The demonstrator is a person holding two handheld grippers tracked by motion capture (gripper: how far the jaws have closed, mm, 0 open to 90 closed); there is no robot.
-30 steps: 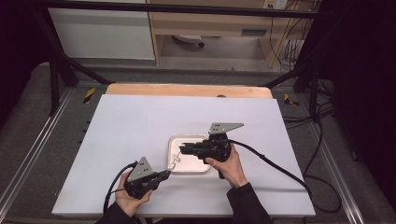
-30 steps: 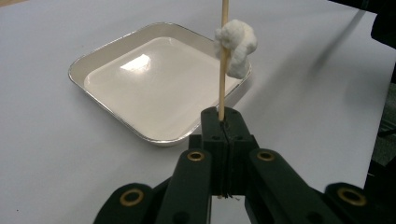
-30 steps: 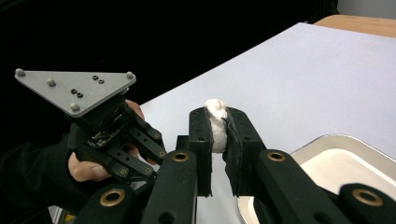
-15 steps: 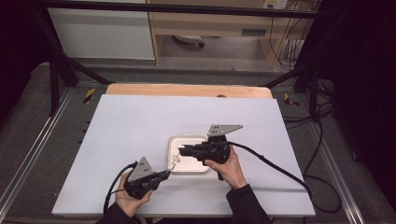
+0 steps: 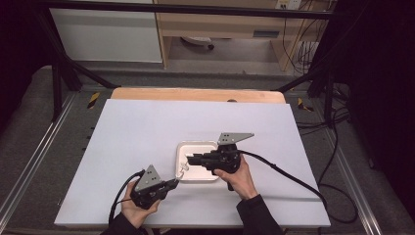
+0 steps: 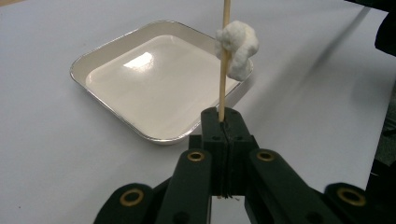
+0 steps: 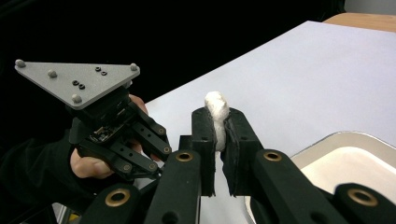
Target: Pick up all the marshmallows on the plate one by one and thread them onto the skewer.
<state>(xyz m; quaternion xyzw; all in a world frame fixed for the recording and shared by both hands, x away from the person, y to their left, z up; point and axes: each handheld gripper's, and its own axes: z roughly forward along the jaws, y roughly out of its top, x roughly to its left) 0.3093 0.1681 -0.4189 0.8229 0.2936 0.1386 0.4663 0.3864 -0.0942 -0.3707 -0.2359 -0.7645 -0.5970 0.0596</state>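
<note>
My left gripper [image 6: 223, 123] is shut on the lower end of a thin wooden skewer [image 6: 223, 88]. The skewer stands upright with a white marshmallow [image 6: 237, 42] speared near its top. From above, this gripper [image 5: 173, 183] sits at the front left corner of a square white tray [image 5: 195, 144], the skewer [image 5: 182, 170] leaning over the tray's edge. My right gripper [image 7: 217, 121] is shut on a second white marshmallow [image 7: 217, 107]. It hovers over the tray's left part [image 5: 192, 158], pointing left. The tray [image 6: 154, 88] holds nothing.
The white tabletop [image 5: 147, 132] spreads wide around the tray. A wooden strip [image 5: 195, 94] runs along its far edge. Black cables [image 5: 284, 171] trail from both grippers toward the right and front. Dark frame legs stand beyond the table.
</note>
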